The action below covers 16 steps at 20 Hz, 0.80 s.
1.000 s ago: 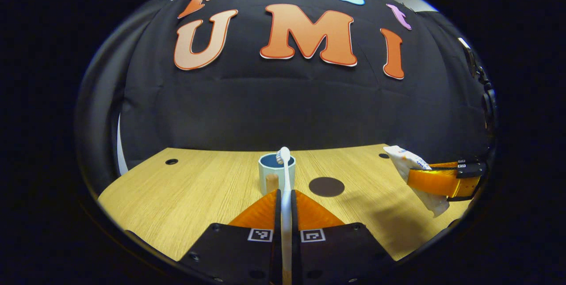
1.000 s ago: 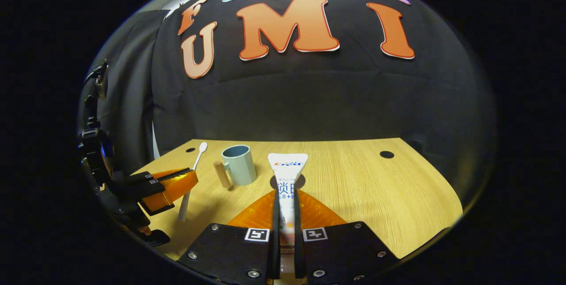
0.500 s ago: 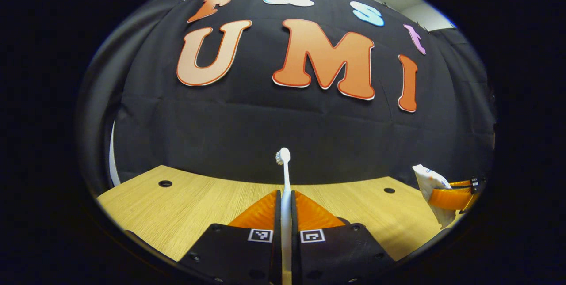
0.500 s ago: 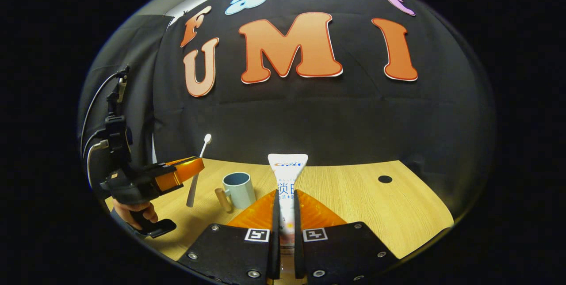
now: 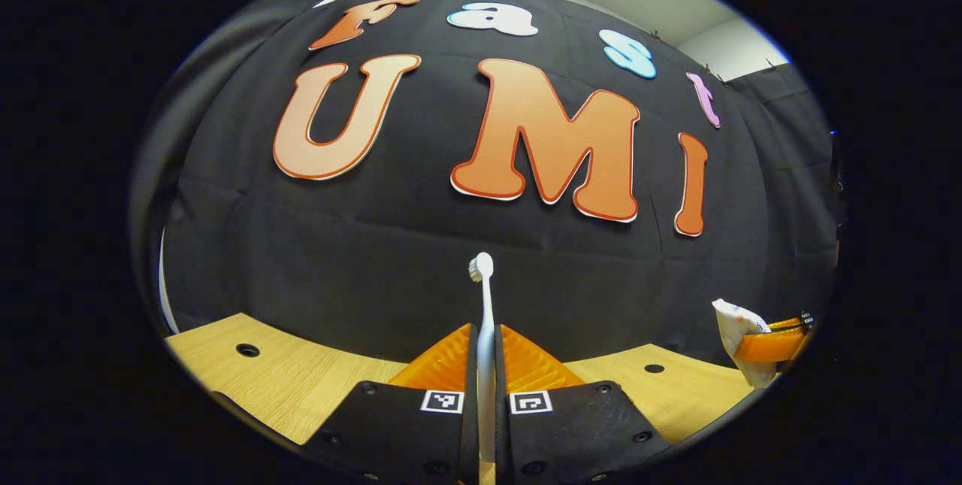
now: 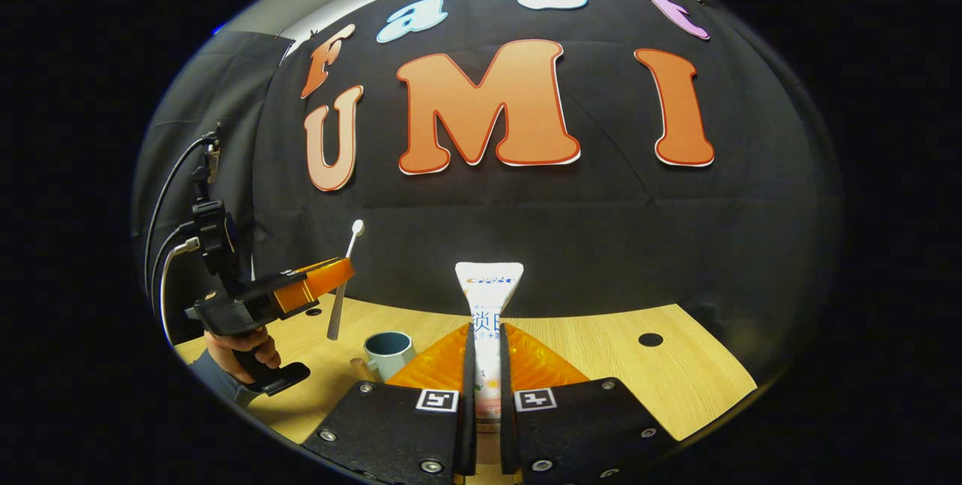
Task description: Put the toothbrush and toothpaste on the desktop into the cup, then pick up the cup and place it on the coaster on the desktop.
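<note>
My left gripper [image 5: 485,334] is shut on a white toothbrush [image 5: 483,297], which stands upright with its head at the top. In the right gripper view that same gripper [image 6: 331,283] hangs above and left of the pale blue cup [image 6: 388,353], the toothbrush [image 6: 344,274] hanging from it with its lower end above the table. My right gripper [image 6: 485,334] is shut on a white toothpaste tube [image 6: 487,297], crimped end up. In the left gripper view the right gripper [image 5: 766,346] shows at the far right with the tube [image 5: 740,334].
The wooden table [image 6: 676,387] has small round holes [image 6: 650,339] near its back edge; another hole [image 5: 246,350] shows in the left gripper view. A hand [image 6: 240,350] holds the left gripper's handle, with cables running above it.
Both grippers have risen with their loads. The cup and the dark coaster dropped out of the left gripper view, and the cup sank low in the right gripper view.
</note>
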Tool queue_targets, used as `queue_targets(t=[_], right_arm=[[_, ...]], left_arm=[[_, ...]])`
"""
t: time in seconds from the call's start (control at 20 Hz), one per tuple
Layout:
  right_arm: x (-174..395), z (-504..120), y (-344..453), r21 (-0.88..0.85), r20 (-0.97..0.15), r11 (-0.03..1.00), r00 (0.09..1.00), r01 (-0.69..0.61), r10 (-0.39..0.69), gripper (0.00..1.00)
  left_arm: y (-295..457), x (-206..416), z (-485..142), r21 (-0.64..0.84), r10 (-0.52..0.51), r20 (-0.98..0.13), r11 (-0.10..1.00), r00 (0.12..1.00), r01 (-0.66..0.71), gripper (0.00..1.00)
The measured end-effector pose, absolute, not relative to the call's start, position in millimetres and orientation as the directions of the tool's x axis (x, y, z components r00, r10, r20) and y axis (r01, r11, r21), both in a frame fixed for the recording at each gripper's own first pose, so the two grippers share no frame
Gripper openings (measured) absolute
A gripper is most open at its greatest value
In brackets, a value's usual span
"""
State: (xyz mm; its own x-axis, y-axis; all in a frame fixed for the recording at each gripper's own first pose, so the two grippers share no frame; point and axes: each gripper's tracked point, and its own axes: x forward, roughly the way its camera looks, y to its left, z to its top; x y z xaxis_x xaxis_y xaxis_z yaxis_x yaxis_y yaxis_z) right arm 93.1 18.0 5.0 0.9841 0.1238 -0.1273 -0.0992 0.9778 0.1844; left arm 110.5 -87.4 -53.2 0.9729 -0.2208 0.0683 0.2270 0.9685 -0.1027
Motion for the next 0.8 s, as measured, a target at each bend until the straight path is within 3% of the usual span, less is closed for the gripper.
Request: queue_targets(t=[0.2,0.8], right_arm=[[104,-4,14,0.18,-0.142,0.979,0.982,-0.095,0.122,0.13],[120,-21,37,0.165,-0.162,0.976,0.972,-0.143,0.17,0.13]], left_arm=[[-91,122,-55,-0.081,-0.254,0.084,0.962,0.963,0.261,0.08],[-101,115,-100,-0.095,-0.375,-0.062,0.925,0.925,0.368,0.08]])
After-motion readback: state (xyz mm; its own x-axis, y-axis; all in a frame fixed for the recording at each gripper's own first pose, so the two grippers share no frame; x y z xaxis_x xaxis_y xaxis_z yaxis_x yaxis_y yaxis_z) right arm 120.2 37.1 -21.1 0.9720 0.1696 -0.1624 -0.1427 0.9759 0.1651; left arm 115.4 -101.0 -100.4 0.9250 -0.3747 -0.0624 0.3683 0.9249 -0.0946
